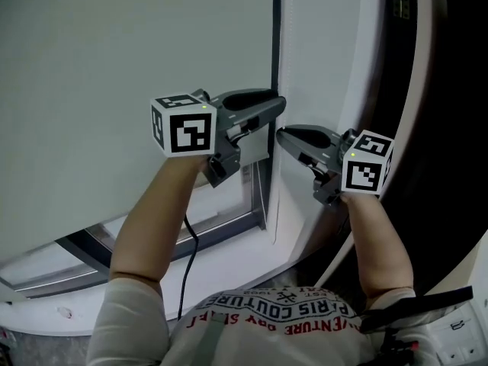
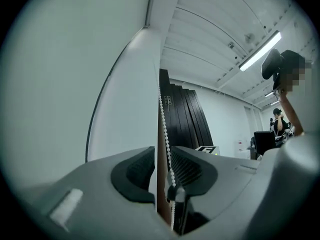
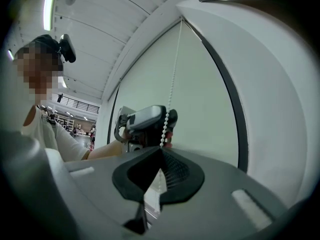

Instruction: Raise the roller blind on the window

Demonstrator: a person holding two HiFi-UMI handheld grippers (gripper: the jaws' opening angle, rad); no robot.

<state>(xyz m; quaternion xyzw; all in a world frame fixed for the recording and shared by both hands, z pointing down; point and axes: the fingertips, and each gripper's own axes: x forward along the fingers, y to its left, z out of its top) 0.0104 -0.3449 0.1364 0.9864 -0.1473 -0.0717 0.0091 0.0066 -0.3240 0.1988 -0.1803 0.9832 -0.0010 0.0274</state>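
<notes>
**Working the Bead Chain Beside a Lowered Blind**

Facing the roller blind [image 1: 114, 67], hanging pale and flat over nearly all of the window [image 1: 42, 264]. Leaving only a low strip of glass and grey frame [image 1: 229, 223] showing beneath its lower edge.

Handling the bead chain [image 3: 172, 59] at the blind's right edge, running white from the top corner down along the dark gap between blind and white wall [image 1: 320, 52].

Pinching that chain with the right gripper [image 3: 161, 151], jaws brought together at the tips and clamped on the beads, pointing roughly level toward the blind.

Holding the left gripper [image 2: 162, 154] higher up the same chain, just left of the right one, tips nearly facing tips in the head view. Holding the left jaws apart, with the chain passing freely between the ribbed pads [image 2: 187, 169]. Running the chain closer to the right-hand pad, with a small connector [image 2: 178, 194] on it sitting low in the gap. Gripping nothing there.

Trailing a black cable [image 1: 187, 258] from the left gripper down across the white sill [image 1: 229, 265].

Reaching forward with both bare forearms [image 1: 145, 219] from a white printed shirt [image 1: 282, 311].

Standing beside tall black panels [image 1: 457, 90] at the right, under a ribbed white ceiling [image 2: 200, 29] with a strip light [image 2: 260, 51].
</notes>
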